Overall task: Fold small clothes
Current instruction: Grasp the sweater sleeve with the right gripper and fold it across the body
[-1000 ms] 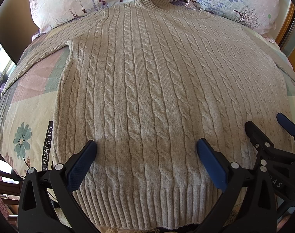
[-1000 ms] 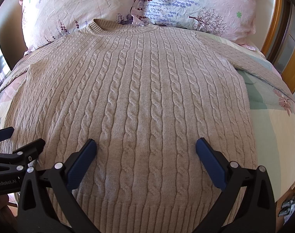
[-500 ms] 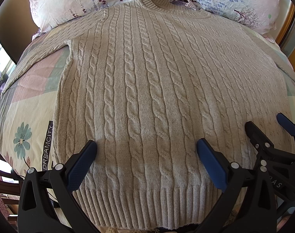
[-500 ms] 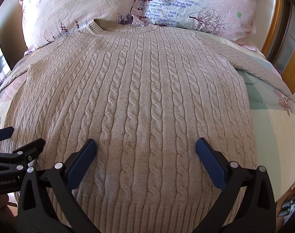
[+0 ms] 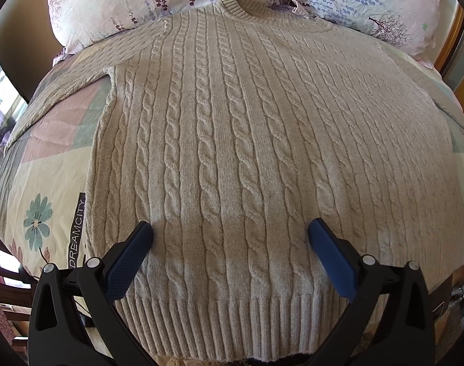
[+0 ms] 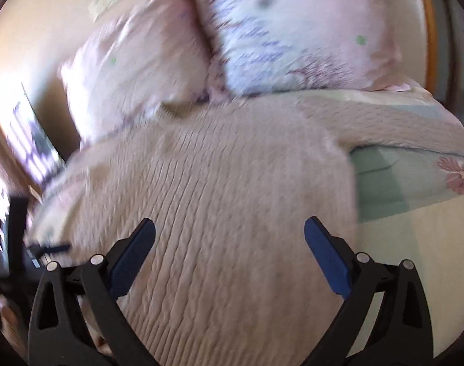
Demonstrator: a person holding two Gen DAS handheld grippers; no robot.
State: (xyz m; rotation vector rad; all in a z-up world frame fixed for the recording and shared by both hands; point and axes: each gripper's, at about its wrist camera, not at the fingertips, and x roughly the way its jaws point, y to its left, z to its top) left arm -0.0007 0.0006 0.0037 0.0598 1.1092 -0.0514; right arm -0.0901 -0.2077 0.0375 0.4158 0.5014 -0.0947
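A beige cable-knit sweater point(image 5: 247, 152) lies flat and face up on the bed, collar toward the pillows, ribbed hem nearest me. Its left sleeve point(image 5: 79, 82) stretches out to the left. My left gripper point(image 5: 230, 231) is open and empty, hovering over the lower middle of the sweater. My right gripper point(image 6: 229, 228) is open and empty above the sweater's right half point(image 6: 232, 198); this view is blurred. The right sleeve point(image 6: 399, 128) runs out to the right there.
Two floral pillows point(image 5: 125, 3) point(image 5: 369, 3) lie at the head of the bed. A patchwork quilt point(image 5: 39, 189) covers the bed; its right part point(image 6: 415, 244) lies beside the sweater. A wooden frame point(image 5: 462, 61) stands at the right.
My right gripper has swung quickly up and to the right, blurring its view and leaving the left wrist view. My left gripper has stayed still.
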